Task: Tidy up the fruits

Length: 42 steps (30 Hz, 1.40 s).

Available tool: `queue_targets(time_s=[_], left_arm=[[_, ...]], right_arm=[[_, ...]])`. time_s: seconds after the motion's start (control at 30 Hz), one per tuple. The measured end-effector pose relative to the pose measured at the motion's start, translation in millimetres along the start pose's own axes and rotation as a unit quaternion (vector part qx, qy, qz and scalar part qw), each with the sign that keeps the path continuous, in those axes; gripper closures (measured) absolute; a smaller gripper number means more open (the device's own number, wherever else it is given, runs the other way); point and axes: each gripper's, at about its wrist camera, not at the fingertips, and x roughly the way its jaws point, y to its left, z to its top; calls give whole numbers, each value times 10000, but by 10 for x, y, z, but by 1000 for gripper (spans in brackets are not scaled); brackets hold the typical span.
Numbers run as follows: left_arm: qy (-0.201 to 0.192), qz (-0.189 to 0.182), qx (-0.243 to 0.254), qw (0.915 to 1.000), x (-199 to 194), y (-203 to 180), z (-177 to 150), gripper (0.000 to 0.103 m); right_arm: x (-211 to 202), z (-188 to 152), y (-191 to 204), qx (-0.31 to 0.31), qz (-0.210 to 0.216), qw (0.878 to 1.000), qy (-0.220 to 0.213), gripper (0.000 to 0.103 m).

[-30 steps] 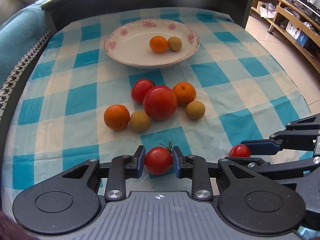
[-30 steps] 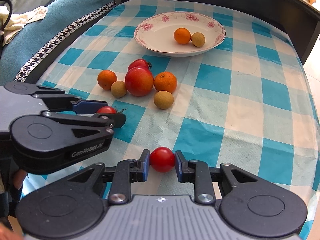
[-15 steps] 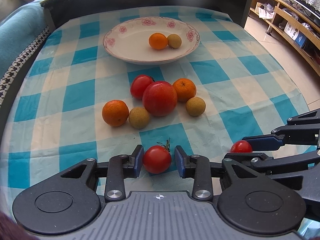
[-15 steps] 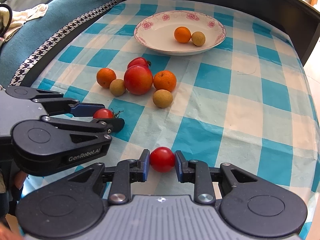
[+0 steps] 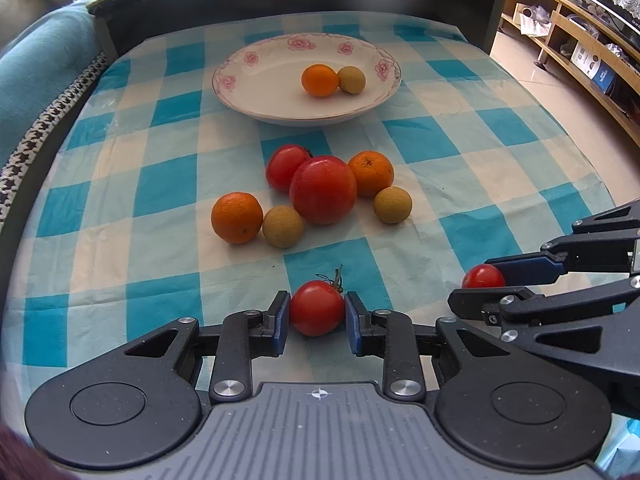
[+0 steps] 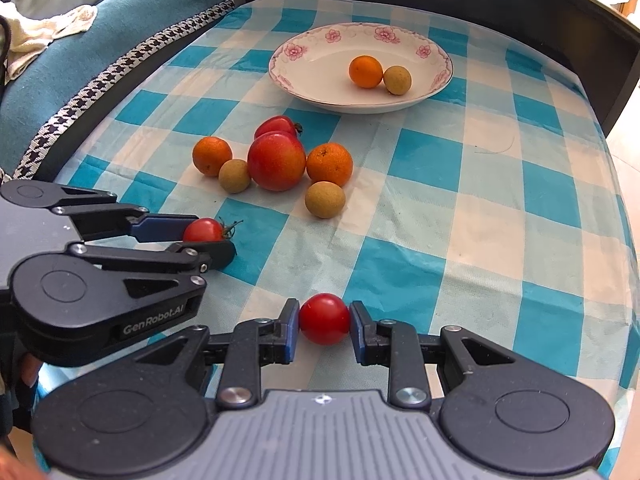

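Gripping one cherry tomato (image 5: 317, 307) each, both grippers point at the tablecloth (image 5: 420, 140).

One legible marking: "GenRobot.AI", in pale raised letters on the black side face of the left gripper (image 6: 208, 236) body, at about 8 o'clock in the right wrist view. Print on the boxes at 2 o'clock in the left wrist view is too small to read.

Both tongs, the left tongs (image 5: 317, 316) and the right tongs (image 6: 324, 326), are matte black with blue pads (image 5: 282, 322), silver screws, round side discs and a ribbed grey housing; white "GenRobot.AI" lettering marks the left one's side.
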Motion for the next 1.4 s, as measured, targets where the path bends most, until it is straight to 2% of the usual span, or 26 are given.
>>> queue_targets(time_s=[0.27, 0.53, 0.9, 1.13, 1.4], left_arm=[[-190, -190, -199, 9994, -103, 36, 112, 67], [-422, -156, -334, 9984, -156, 100, 340, 67], [-714, -118, -366, 9967, -111, 207, 845, 69], [-687, -53, -444, 9966, 108, 298, 1123, 69], [-555, -29, -553, 9969, 347, 410, 1268, 69]], right_arm=[[-58, 107, -16, 89, 69, 9998, -173, 74], [-111, 333, -62, 201, 54, 9989, -411, 74], [-106, 773, -203, 329, -103, 9966, -745, 74], [73, 1079, -354, 369, -65, 9960, -806, 74], [340, 1308, -459, 314, -17, 9967, -746, 74]])
